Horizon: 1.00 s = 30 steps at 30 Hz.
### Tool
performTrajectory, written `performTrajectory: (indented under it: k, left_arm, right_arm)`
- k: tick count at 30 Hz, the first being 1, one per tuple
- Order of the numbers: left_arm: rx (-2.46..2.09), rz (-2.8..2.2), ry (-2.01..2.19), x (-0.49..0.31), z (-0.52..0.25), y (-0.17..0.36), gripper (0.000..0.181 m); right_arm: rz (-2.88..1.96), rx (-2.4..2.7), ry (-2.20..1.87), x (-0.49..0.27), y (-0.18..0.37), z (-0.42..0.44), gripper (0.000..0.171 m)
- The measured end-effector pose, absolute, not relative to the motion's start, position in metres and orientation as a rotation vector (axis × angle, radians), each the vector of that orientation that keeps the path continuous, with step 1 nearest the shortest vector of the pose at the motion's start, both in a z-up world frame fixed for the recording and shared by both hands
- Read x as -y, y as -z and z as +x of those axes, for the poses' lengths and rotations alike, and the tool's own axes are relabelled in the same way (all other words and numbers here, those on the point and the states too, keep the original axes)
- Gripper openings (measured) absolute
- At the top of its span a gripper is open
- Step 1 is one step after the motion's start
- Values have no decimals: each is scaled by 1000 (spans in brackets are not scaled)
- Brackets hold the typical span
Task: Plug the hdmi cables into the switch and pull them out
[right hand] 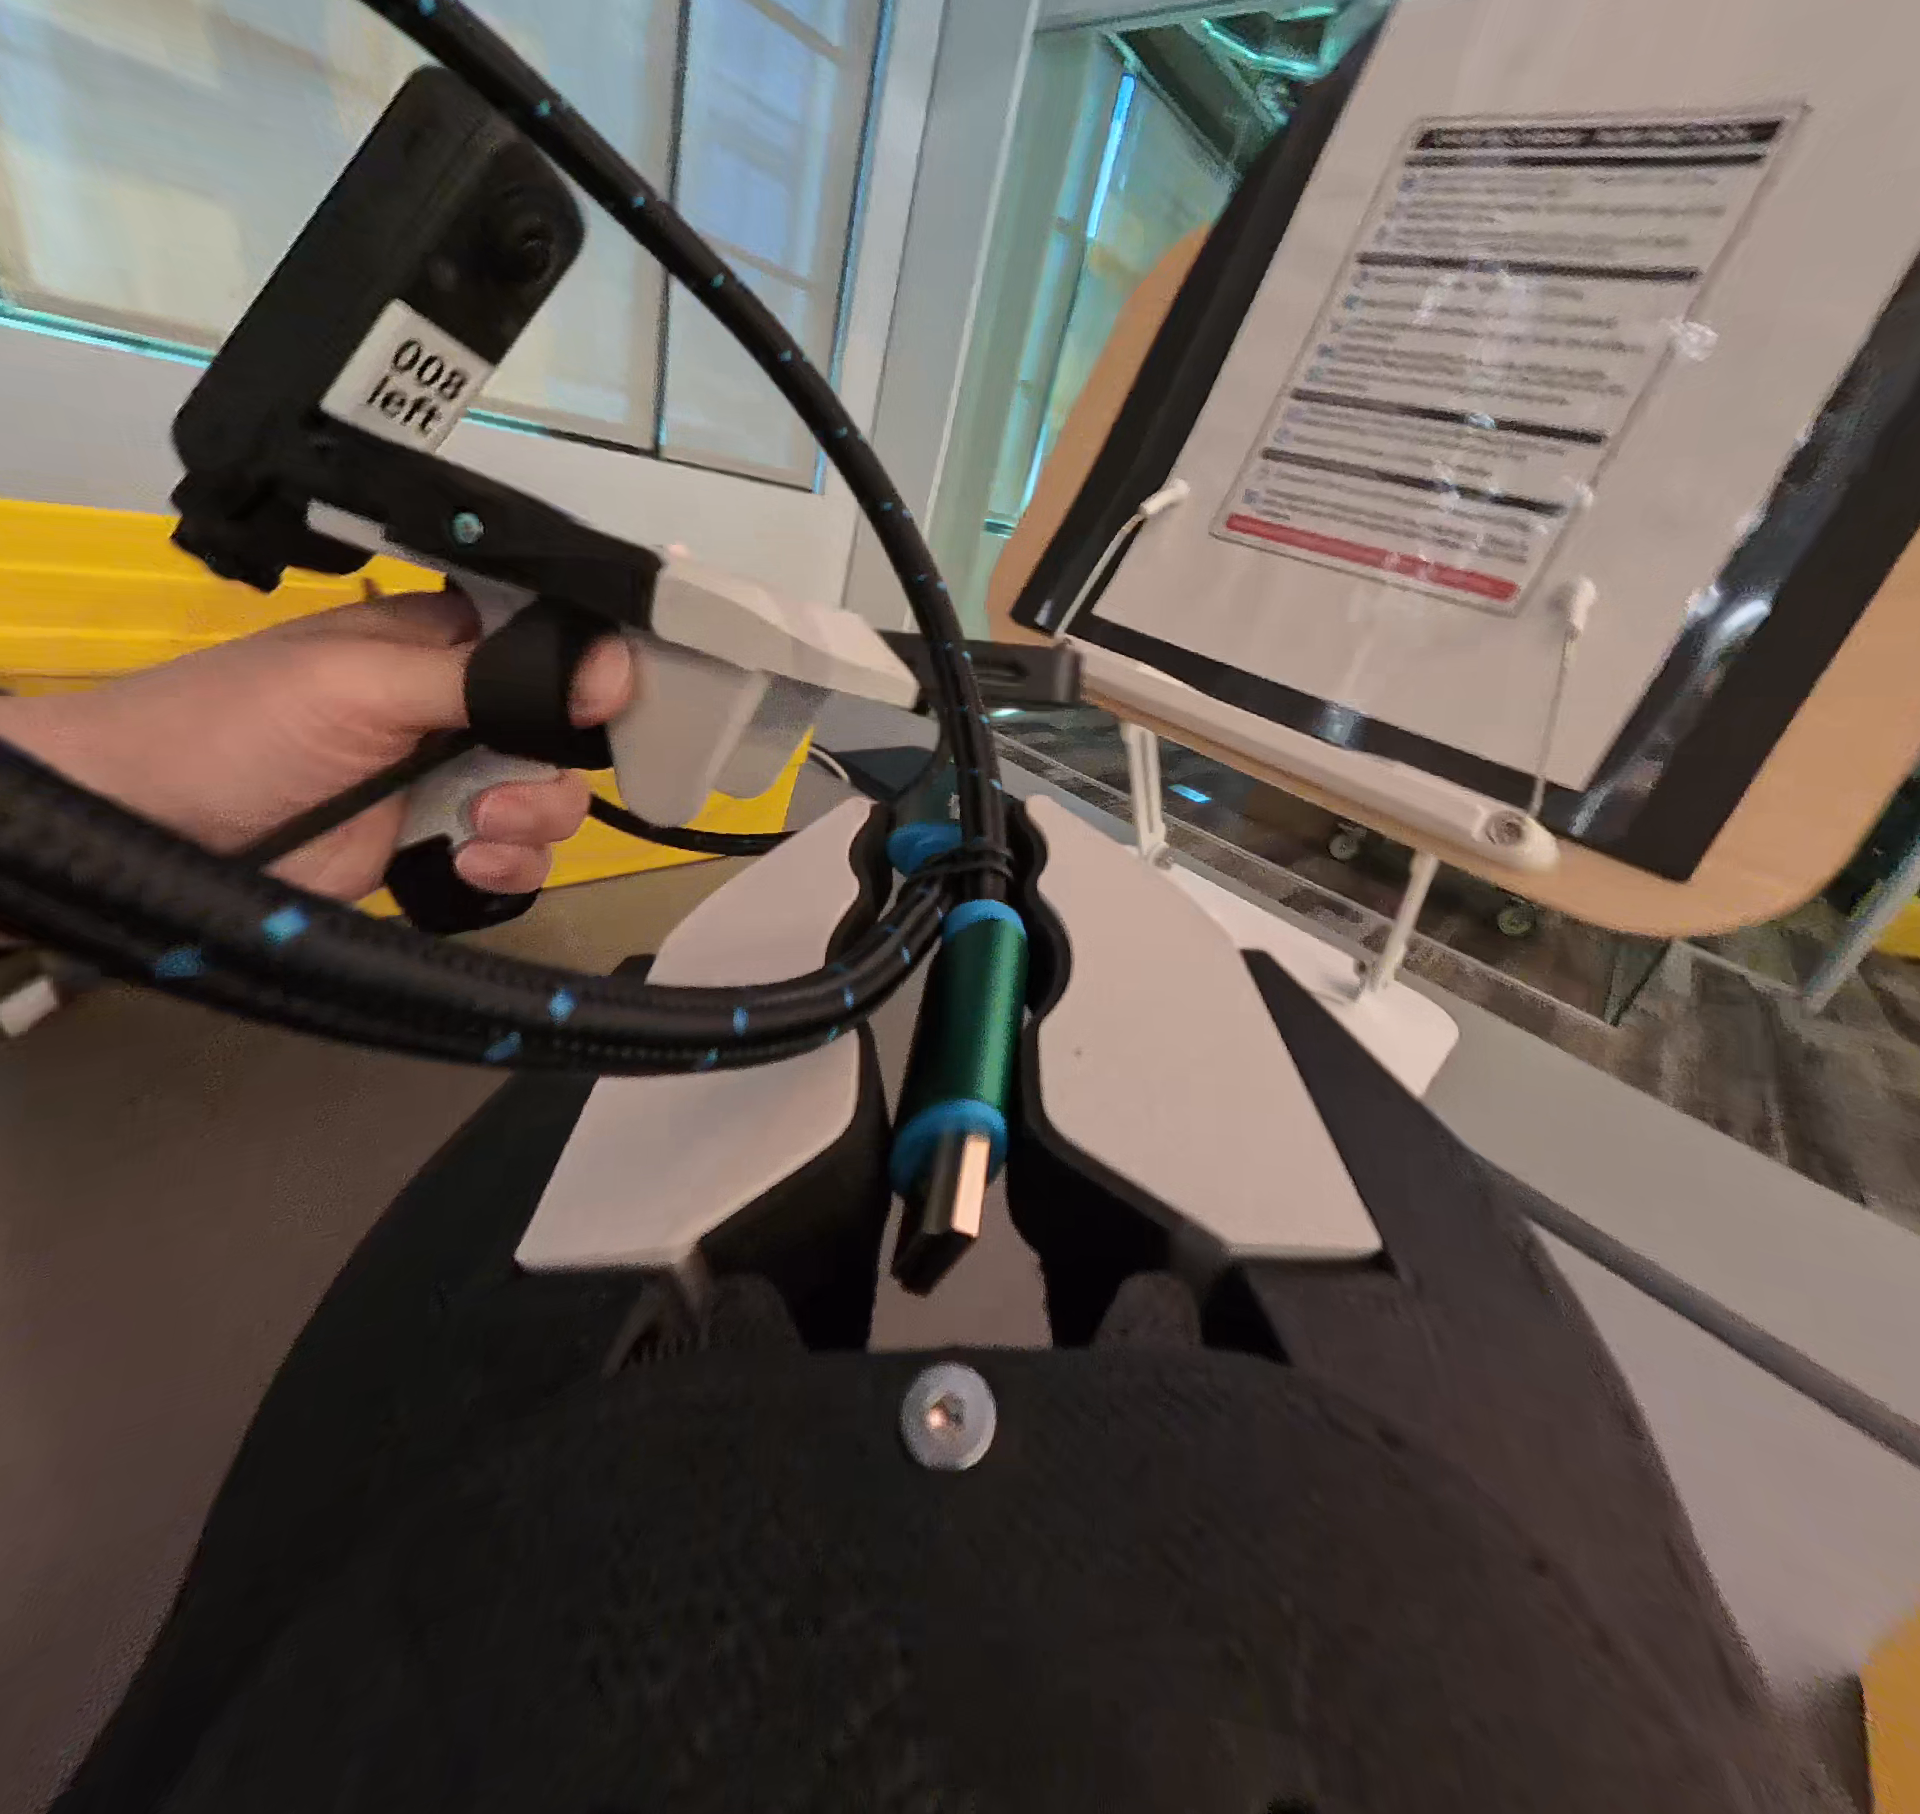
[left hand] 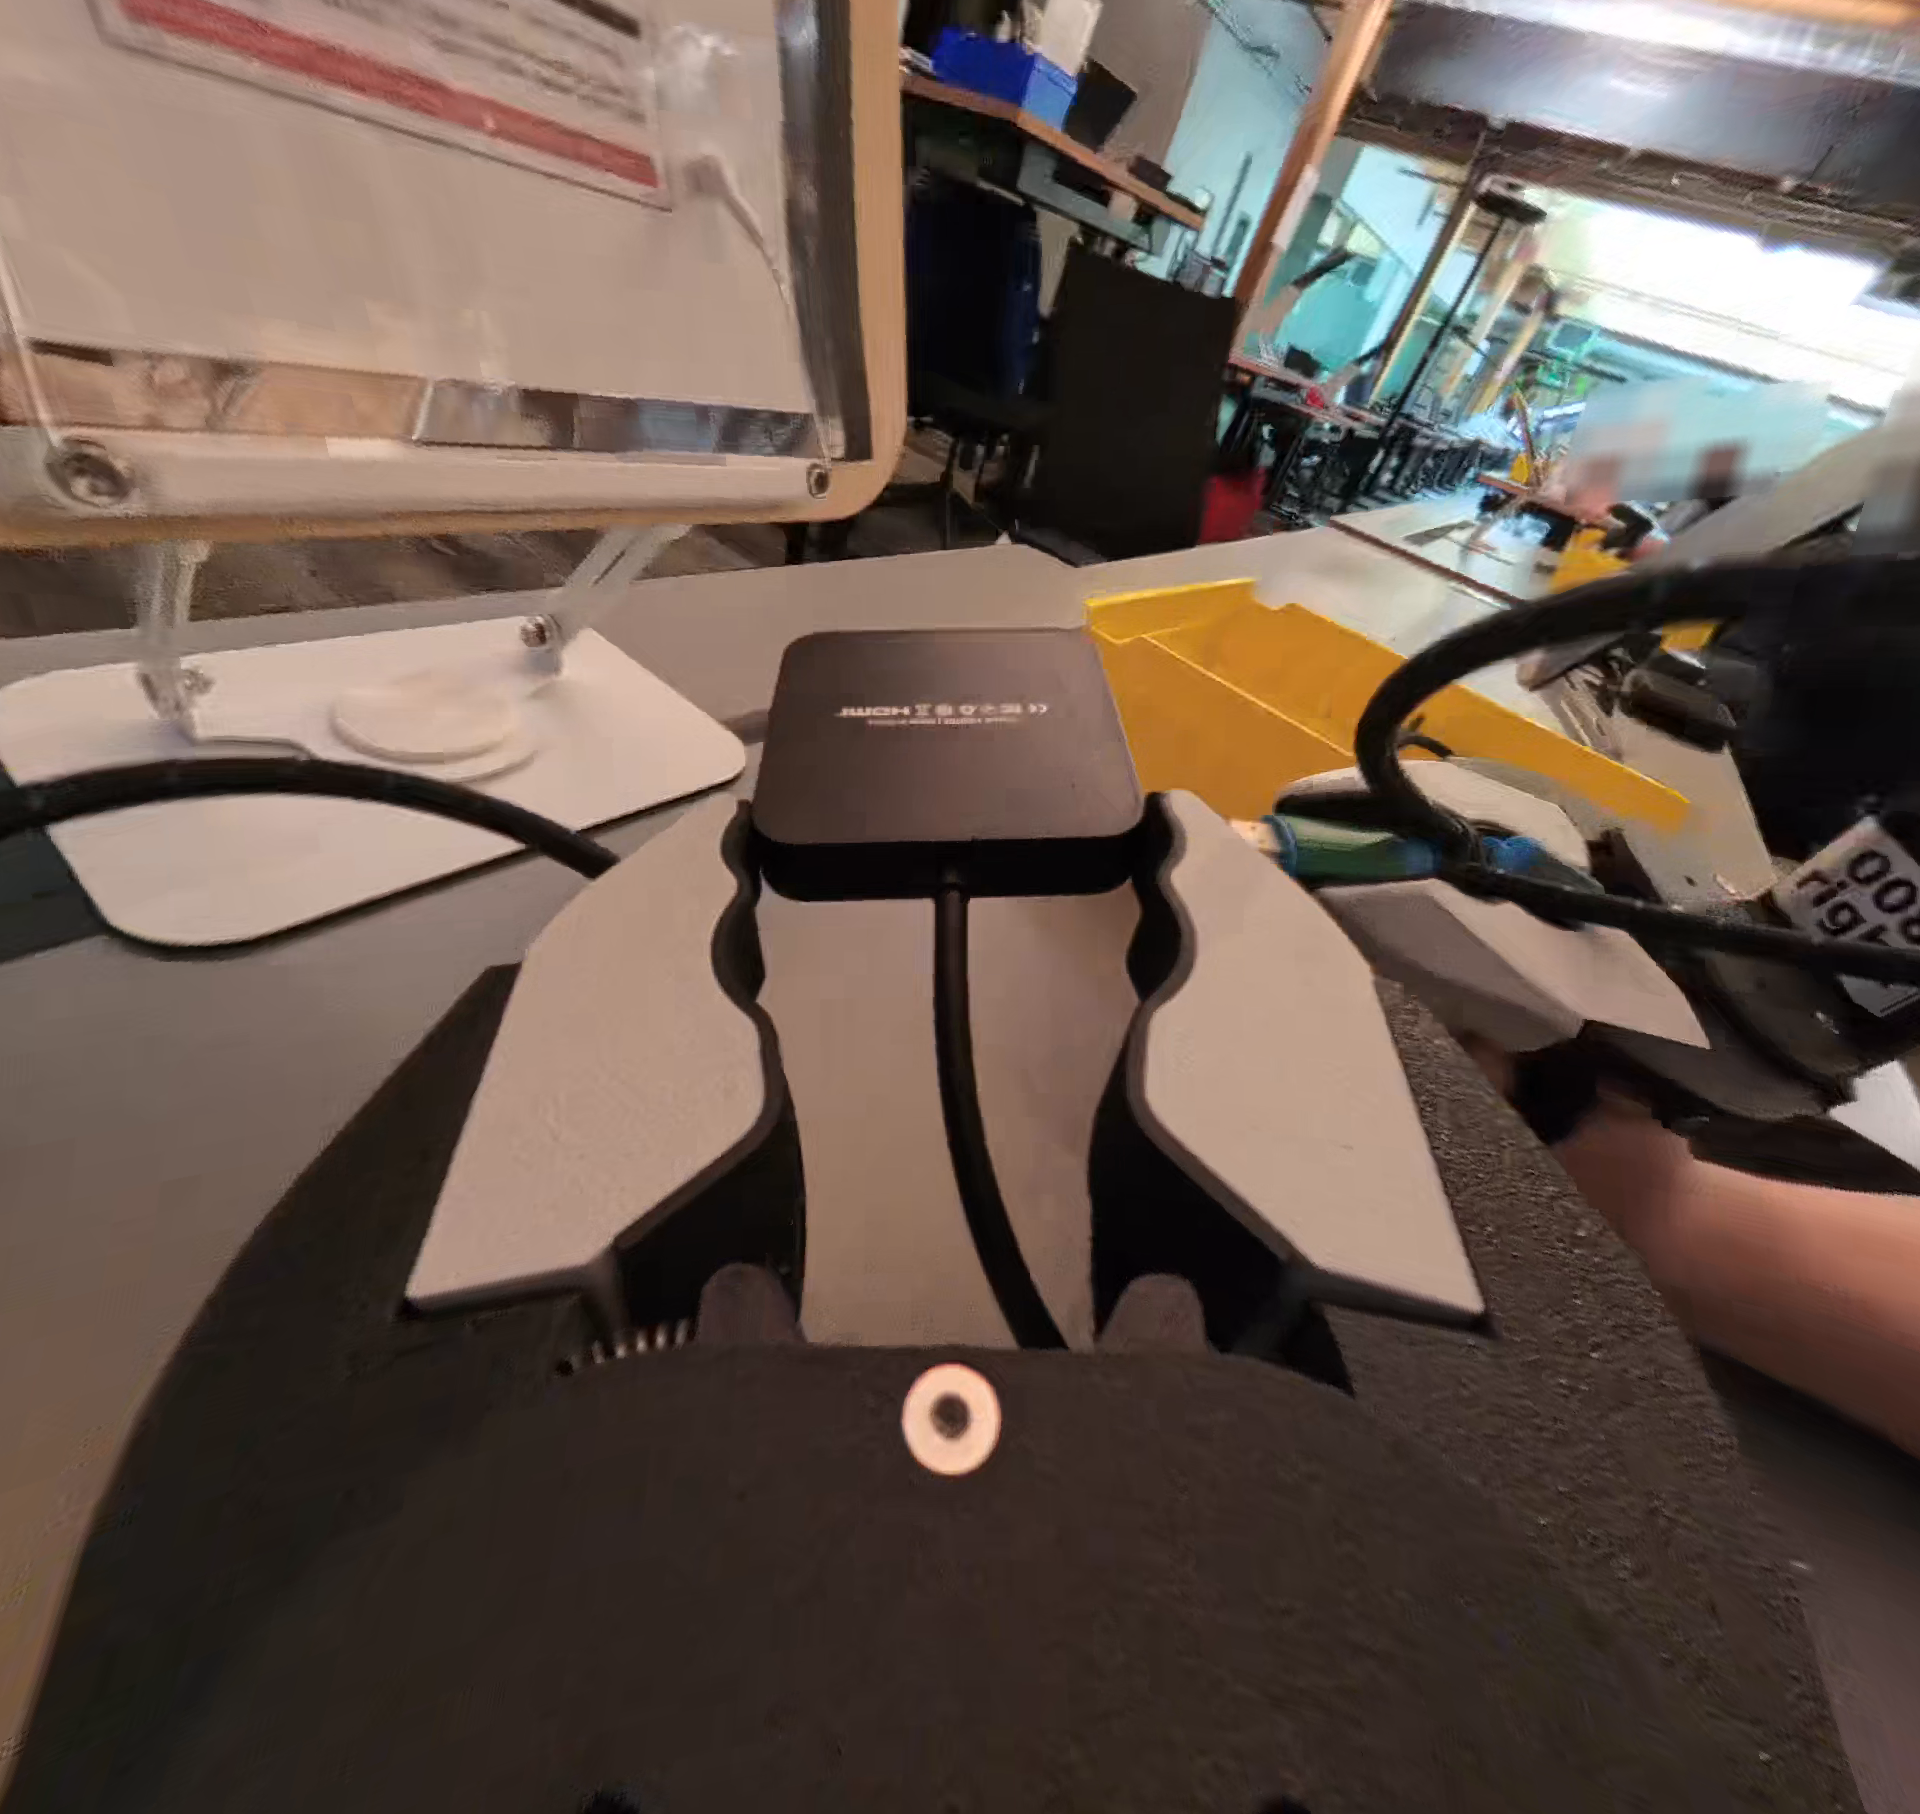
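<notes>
My left gripper (left hand: 948, 819) is shut on the near edge of a black square HDMI switch (left hand: 935, 725). The switch's own thin black lead (left hand: 966, 1089) runs back between the fingers. My right gripper (right hand: 945, 829) is shut on a green HDMI plug with blue rings (right hand: 966, 1026). Its metal tip (right hand: 951, 1203) points back toward the camera. The braided black cable (right hand: 623, 1016) loops up and away to the left. In the left wrist view the right gripper (left hand: 1455, 891) holds the green plug (left hand: 1340, 845) just right of the switch, apart from it. The switch also shows in the right wrist view (right hand: 1023, 668).
A tilted document stand (left hand: 416, 206) on a white base (left hand: 364, 756) stands behind and left of the switch. A yellow bin (left hand: 1299, 684) lies to the right. A black cable (left hand: 312, 788) crosses the white base. Bare hands (right hand: 260, 715) hold both grippers over the grey table (left hand: 156, 1089).
</notes>
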<state>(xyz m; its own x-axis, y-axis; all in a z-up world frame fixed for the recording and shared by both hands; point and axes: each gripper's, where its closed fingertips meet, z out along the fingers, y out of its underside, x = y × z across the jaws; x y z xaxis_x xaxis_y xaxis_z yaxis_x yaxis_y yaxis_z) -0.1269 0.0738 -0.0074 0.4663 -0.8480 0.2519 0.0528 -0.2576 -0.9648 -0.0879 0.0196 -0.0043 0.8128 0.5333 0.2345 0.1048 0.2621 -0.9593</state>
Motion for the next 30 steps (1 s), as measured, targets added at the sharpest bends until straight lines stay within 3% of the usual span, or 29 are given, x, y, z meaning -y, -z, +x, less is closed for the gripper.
performTrajectory:
  k: [6,12,18,24,30]
  left_arm:
    - [-722,-1574,901,-58,-112,-5,69]
    - [-834,-1619,1003,-29,-88,-13,69]
    - [-1020,-1655,1014,-1,-66,-6,69]
    - [-1156,-1654,985,20,-56,1,70]
    - [-1224,-1642,991,36,-52,-1,69]
  right_arm:
    - [-1327,675,-478,-7,-45,-78,22]
    - [-1994,1011,-529,53,-47,32,22]
    - [-2530,720,-423,93,34,173,22]
    - [-2896,595,-623,117,103,195,24]
    - [-2895,460,-625,108,107,207,42]
